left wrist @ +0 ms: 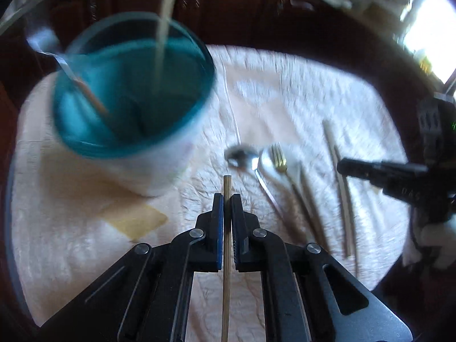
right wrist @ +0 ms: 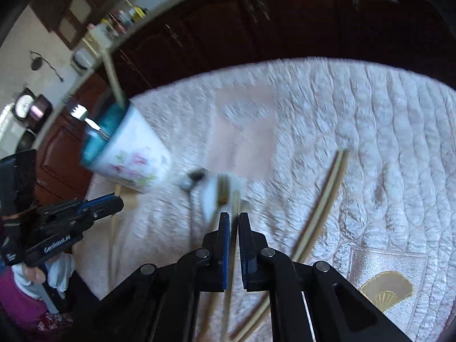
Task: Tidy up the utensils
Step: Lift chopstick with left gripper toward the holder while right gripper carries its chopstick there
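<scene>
A white flowered cup [left wrist: 159,171] with a teal inside stands on the pale quilted cloth; a light chopstick [left wrist: 162,28] and a fork [left wrist: 42,45] lean in it. My left gripper [left wrist: 227,196] is shut on a thin wooden chopstick [left wrist: 227,299], just right of the cup. In the right wrist view my right gripper [right wrist: 233,216] is shut on another chopstick [right wrist: 230,273], above a blurred heap of a spoon [right wrist: 189,181] and a gold fork [right wrist: 222,188]. The cup [right wrist: 128,156] and my left gripper [right wrist: 118,201] show at the left there.
A spoon [left wrist: 242,155], a second spoon [left wrist: 266,159], a gold fork [left wrist: 279,156] and loose chopsticks [left wrist: 343,199] lie on the cloth right of the cup. Two chopsticks [right wrist: 325,199] lie to my right gripper's right. Dark wooden cabinets [right wrist: 285,22] stand behind. A person's sleeve [right wrist: 17,299] is at the lower left.
</scene>
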`<state>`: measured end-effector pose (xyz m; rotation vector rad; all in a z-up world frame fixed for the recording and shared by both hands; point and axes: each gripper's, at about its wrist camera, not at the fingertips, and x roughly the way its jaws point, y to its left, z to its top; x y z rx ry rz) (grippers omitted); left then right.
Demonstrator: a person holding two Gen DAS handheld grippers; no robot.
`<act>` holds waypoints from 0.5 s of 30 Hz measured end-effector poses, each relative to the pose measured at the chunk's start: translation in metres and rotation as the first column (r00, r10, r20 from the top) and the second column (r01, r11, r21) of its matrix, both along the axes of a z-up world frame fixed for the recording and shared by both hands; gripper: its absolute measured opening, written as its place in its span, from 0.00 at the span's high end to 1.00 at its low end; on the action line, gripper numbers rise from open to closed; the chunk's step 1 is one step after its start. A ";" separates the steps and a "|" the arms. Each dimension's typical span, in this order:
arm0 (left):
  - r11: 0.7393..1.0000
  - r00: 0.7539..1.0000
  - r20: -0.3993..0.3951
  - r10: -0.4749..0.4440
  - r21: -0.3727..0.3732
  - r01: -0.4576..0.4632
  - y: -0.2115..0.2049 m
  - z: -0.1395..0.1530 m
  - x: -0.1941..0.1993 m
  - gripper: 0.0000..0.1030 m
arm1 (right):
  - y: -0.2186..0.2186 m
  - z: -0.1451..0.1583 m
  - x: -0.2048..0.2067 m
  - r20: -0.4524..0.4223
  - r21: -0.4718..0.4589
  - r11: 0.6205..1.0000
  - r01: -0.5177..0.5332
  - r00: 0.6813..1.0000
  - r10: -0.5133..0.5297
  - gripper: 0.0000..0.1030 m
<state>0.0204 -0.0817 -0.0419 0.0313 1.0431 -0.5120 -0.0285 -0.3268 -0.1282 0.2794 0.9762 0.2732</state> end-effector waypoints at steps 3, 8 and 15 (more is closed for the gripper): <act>0.999 0.999 0.050 0.013 -0.046 -0.011 0.015 0.025 -0.011 0.96 | 0.008 0.027 -0.014 0.060 0.013 1.000 -0.015 0.998 0.014 0.97; 0.997 0.995 0.096 0.033 -0.070 -0.027 0.030 0.046 -0.028 0.96 | 0.018 0.045 -0.027 0.097 -0.045 0.998 -0.048 0.994 0.052 0.97; 0.993 0.991 0.113 0.066 -0.101 -0.055 0.053 0.059 -0.043 0.96 | 0.023 -0.019 -0.003 -0.085 -0.181 0.982 -0.060 0.995 0.045 0.90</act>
